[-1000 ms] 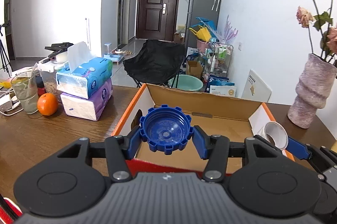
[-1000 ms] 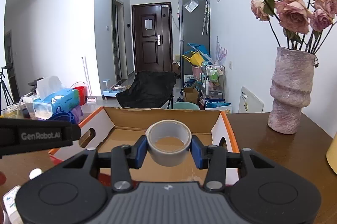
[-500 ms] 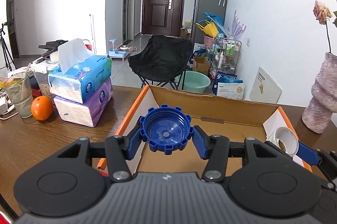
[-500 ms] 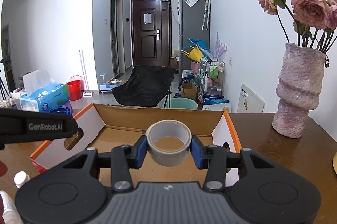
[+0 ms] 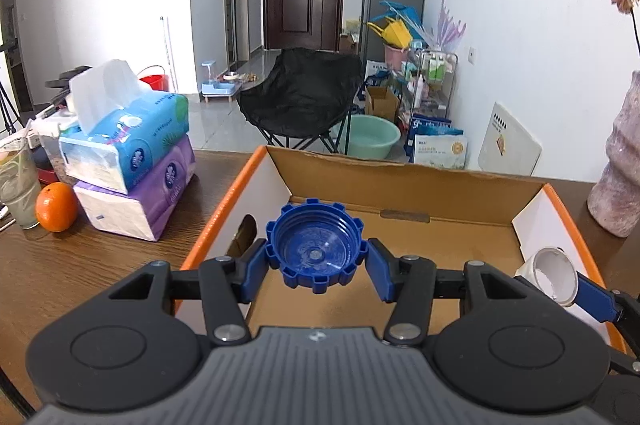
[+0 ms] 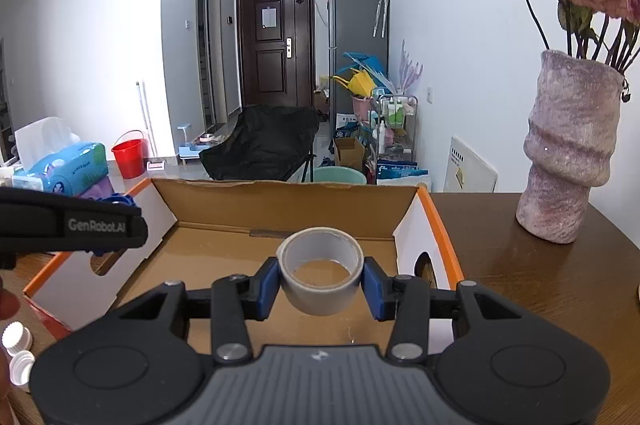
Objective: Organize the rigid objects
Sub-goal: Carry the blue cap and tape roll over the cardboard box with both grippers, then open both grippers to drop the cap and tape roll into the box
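While you hold both grippers over the cardboard box (image 5: 404,181), each one clamps a single object above the box's bare floor. Your left gripper (image 5: 316,259) is partly closed, its blue pads pressing the two sides of a blue notched cap (image 5: 315,245); the cap's hollow side faces the camera. Your right gripper (image 6: 320,281) is closed more narrowly on a roll of grey tape (image 6: 321,271), gripped across its outer wall with the open core pointing up.

In the left wrist view, the box fills the centre, its orange-edged white side walls rising at 9 and 3 o'clock of the cap. At 3 o'clock of the cap, near the box's right wall, the roll of tape and one blue pad of the right gripper show. At 9 o'clock of the box, on the wooden table (image 5: 80,265), two tissue packs (image 5: 132,161) lie stacked, blue on purple; an orange (image 5: 56,207) sits just beside them at their 8 o'clock, with a glass (image 5: 18,189) touching or nearly touching it.

In the right wrist view, the left gripper's black body enters at 9 o'clock of the tape, over the box's left wall. A pink vase (image 6: 568,161) of dried flowers stands on the table at 2 o'clock, well apart from the box. Two white caps (image 6: 18,349) lie at 8 o'clock by the frame edge.
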`<state>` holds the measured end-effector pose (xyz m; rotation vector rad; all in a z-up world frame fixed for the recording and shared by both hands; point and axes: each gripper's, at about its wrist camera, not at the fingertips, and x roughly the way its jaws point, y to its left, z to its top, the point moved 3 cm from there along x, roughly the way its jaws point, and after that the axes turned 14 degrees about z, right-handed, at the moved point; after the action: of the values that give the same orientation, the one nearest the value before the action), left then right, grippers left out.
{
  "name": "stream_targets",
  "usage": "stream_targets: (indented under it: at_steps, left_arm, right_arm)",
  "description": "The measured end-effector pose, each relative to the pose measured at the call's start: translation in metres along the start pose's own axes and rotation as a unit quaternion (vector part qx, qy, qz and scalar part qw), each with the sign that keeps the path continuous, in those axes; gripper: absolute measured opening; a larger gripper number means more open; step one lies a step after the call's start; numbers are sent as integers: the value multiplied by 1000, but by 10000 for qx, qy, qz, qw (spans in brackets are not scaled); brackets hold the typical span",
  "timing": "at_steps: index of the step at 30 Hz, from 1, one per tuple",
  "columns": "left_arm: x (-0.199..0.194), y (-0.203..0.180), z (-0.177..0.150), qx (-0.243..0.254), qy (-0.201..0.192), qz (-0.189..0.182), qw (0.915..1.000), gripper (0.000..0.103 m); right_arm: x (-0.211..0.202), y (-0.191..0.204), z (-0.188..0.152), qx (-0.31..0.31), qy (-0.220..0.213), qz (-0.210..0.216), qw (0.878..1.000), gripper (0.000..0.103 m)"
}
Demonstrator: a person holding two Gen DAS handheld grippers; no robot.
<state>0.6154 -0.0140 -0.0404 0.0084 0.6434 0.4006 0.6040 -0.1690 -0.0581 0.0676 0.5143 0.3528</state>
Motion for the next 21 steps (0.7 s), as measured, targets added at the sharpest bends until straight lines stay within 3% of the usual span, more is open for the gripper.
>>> stream_targets:
  at_steps: [8, 10, 11, 13, 14, 15, 21]
  left_arm:
    - [8, -2, -4, 101, 118, -89, 9998, 54]
    - [7, -1, -3, 105, 121, -149, 9998, 61]
    - [6, 1, -2, 83, 90, -176, 9998, 67]
    - [2, 4, 0, 11, 5, -120, 9999, 97]
    - [0, 6, 1, -21, -51, -62, 10000, 100]
    - [-2, 8, 1, -36, -85, -33, 10000, 103]
    - [-5, 13, 4, -108, -72, -26, 9999, 103]
  right_arm:
    - [6, -7, -3, 60, 50, -58, 10000, 43]
    - [7, -7, -3, 53, 99, -38, 9999, 44]
    - [8, -7, -3, 47, 108, -48, 9999, 48]
    - [8, -8, -3, 70, 109, -123, 9998, 74]
    - [7, -9, -3, 103, 70, -192, 9997, 96]
    - [5, -10, -3, 119, 5, -260, 9996, 103]
    - [1, -11, -1, 182, -51, -251, 9995, 103]
